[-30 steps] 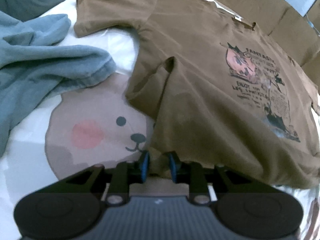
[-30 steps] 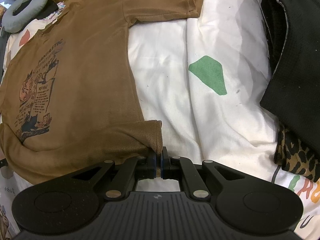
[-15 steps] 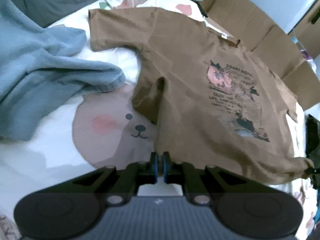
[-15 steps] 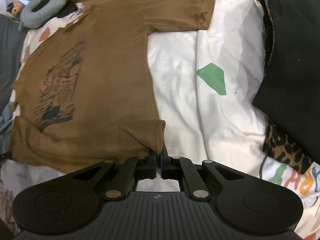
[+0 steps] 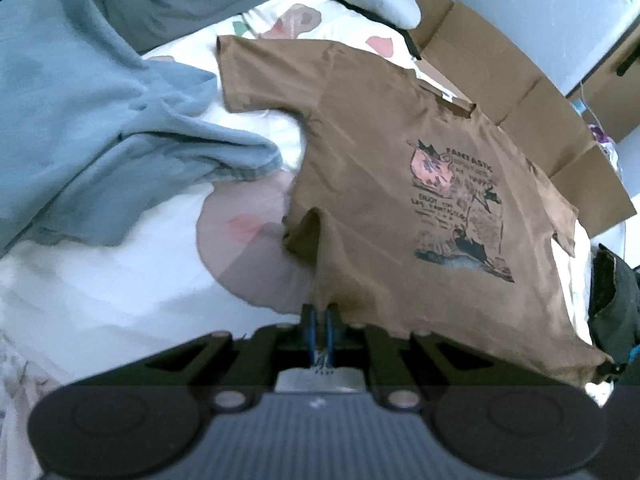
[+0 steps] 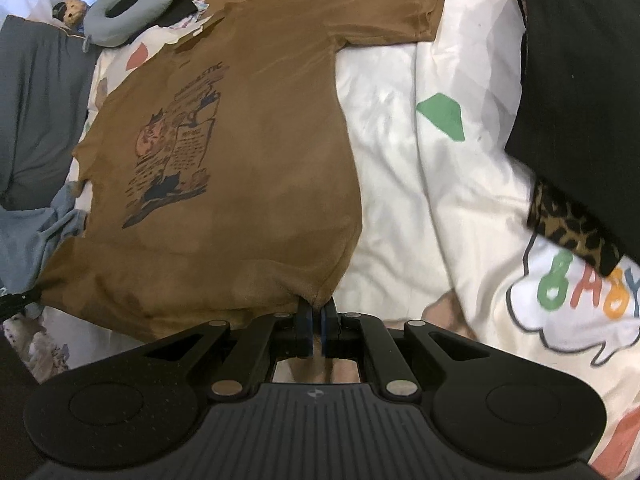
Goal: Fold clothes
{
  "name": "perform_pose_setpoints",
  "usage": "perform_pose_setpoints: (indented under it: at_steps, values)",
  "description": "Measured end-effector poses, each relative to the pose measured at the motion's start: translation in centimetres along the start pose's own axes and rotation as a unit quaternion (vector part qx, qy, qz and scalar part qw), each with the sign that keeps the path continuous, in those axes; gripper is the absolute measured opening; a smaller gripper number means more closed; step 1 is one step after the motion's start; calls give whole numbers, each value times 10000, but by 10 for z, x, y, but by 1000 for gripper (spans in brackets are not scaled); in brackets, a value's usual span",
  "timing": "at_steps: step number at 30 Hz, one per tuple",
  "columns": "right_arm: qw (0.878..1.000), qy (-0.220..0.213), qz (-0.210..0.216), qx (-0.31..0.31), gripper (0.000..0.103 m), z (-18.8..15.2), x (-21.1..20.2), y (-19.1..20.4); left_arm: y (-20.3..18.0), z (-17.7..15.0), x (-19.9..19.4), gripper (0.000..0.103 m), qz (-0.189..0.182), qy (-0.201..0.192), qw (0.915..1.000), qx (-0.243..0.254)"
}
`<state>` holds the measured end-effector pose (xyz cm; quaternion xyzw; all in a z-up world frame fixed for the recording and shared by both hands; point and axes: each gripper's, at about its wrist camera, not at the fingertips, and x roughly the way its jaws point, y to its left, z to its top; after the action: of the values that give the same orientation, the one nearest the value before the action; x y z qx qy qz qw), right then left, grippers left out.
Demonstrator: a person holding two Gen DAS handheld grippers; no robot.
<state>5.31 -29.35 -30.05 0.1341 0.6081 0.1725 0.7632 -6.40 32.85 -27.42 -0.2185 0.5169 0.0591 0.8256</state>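
Note:
A brown T-shirt (image 5: 380, 184) with a printed picture on its chest lies front up on a white patterned bedsheet (image 5: 120, 296). My left gripper (image 5: 319, 314) is shut on the hem at one bottom corner, which hangs lifted off the sheet. In the right wrist view the same brown T-shirt (image 6: 256, 168) stretches away from me. There my right gripper (image 6: 318, 312) is shut on the other bottom corner of the hem, also raised. The far right edge of the left wrist view shows a small part of the right gripper (image 5: 610, 368) at its corner.
A crumpled blue-grey garment (image 5: 92, 140) lies left of the shirt. Flattened cardboard (image 5: 520, 92) borders the bed's far side. A black garment (image 6: 580, 92) over leopard-print cloth (image 6: 568, 224) lies to the right. A grey neck pillow (image 6: 128, 4) and a dark grey pillow (image 6: 36, 112) sit at the far left.
The left jaws closed onto the shirt's hem. Both grippers then rose with the hem corners, so the shirt's lower edge has come up off the sheet and more of the bed shows.

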Motion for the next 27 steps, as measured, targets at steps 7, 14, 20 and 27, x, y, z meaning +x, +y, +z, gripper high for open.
perform_pose_setpoints:
  at_steps: [7,14,20,27]
  values:
    - [9999,97,110,42,1,-15,-10,0,9,-12,-10,5,62,215,9997,57]
    - [9993,299,-14,222,0,-27,-4,-15,16,-23,-9,5,179,401,9990,-18]
    - [9981,425,-39,435,0,-35,12,-29,27,-35,18,5,374,689,9968,-161]
    - [9981,455,-147,389,1,-51,45,-42,34,-49,58,5,609,1054,9922,-266]
